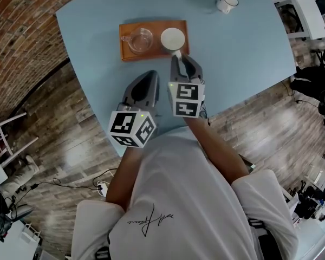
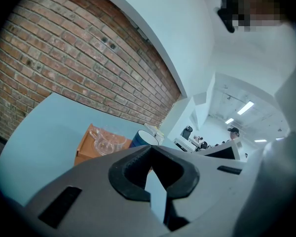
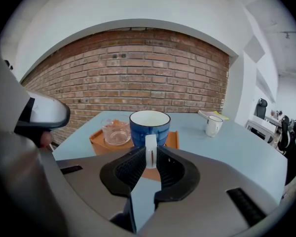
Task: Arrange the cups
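On the orange tray (image 1: 151,56) toward the counter's (image 1: 238,64) near edge, blue cup (image 1: 172,38) beside glass cup (image 1: 140,39); right hand-held gripper (image 1: 177,54) clamped on its handle. Left hand-held gripper (image 1: 151,73) closed, empty.

The orange tray (image 1: 127,28) on the counter (image 1: 233,53) holds a glass cup (image 1: 140,39) at its left and a white-lined cup (image 1: 172,38) at its right. The right gripper (image 1: 177,53) reaches over the tray's near edge to that cup. The left gripper (image 1: 152,75) is just short of the tray. A white mug (image 1: 226,2) stands well to the tray's right.
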`<state>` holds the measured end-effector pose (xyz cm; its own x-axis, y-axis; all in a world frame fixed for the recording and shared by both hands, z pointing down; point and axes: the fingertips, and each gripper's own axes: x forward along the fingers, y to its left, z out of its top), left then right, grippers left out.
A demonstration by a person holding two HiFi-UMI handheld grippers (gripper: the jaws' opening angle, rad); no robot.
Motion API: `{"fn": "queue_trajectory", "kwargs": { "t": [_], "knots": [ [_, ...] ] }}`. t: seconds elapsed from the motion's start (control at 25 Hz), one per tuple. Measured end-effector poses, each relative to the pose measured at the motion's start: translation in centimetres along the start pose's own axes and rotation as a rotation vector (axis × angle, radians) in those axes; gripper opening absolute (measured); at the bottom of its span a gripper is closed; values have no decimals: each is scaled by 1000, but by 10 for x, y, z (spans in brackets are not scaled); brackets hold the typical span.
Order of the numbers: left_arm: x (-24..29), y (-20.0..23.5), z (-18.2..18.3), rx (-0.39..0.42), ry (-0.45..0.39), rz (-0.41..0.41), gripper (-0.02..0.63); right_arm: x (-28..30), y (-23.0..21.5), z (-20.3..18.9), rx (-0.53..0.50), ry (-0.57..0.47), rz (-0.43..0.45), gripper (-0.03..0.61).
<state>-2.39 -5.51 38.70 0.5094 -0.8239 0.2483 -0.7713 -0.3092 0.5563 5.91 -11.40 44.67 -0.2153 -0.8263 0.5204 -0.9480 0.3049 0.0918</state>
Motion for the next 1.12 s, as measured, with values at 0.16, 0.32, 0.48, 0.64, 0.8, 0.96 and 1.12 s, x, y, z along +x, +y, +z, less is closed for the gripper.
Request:
{"fn": "queue_trajectory", "kwargs": {
  "t": [0.16, 0.32, 0.48, 0.64, 0.8, 0.96, 1.12],
  "knots": [
    [0, 0, -2, -3, 3, 2, 9, -2, -1, -1, -22, -14, -48, 72],
    [0, 1, -2, -4, 5, 1, 9, -3, -1, -1, -13, -22, -88, 72],
    [0, 3, -2, -7, 8, 2, 9, -1, 4, 1, 18, -30, -104, 72],
    [-2, 6, 0, -6, 2, 11, 9, 0, 5, 1, 48, -38, -102, 72],
    [-3, 9, 1, -7, -2, 17, 9, 1, 8, 1, 91, -43, -97, 72],
    [-4, 9, 0, -8, -1, 19, 9, 1, 11, 2, 126, -40, -93, 72],
    [-5, 12, 0, -9, -3, 26, 9, 2, 13, 2, 135, -38, -91, 71]
  ]
}}
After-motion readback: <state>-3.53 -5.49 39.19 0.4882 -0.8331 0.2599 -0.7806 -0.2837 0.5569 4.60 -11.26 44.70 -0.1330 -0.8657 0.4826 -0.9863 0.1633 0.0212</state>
